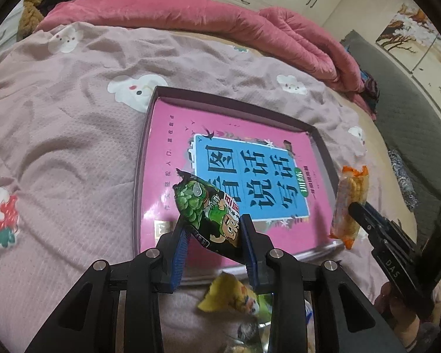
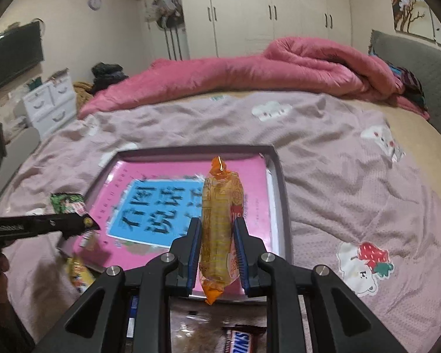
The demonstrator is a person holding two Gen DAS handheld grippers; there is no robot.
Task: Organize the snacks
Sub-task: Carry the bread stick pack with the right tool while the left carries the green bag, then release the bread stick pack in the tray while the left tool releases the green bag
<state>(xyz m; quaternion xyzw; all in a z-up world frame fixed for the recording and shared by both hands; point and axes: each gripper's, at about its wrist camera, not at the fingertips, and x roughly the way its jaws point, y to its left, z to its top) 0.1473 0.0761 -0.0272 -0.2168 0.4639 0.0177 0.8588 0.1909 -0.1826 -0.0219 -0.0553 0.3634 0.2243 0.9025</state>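
Nearest, loose snacks lie on the bedspread point(image 2: 323, 158) below both tools: a yellow packet point(image 1: 232, 297) and a Snickers bar point(image 2: 244, 339), so the carry should, I judge, clear them before lowering. The left gripper point(image 1: 213, 235) is clamped on a green snack packet point(image 1: 208, 211), its long axis tilted from near right to far left; the right gripper point(image 2: 217, 241) is closed on an orange-ended clear packet point(image 2: 220, 223), its long axis pointing straight away. Both hang over the near edge of the shallow box point(image 2: 280, 176) holding a pink book point(image 1: 173, 135); release each low and flat, well apart.
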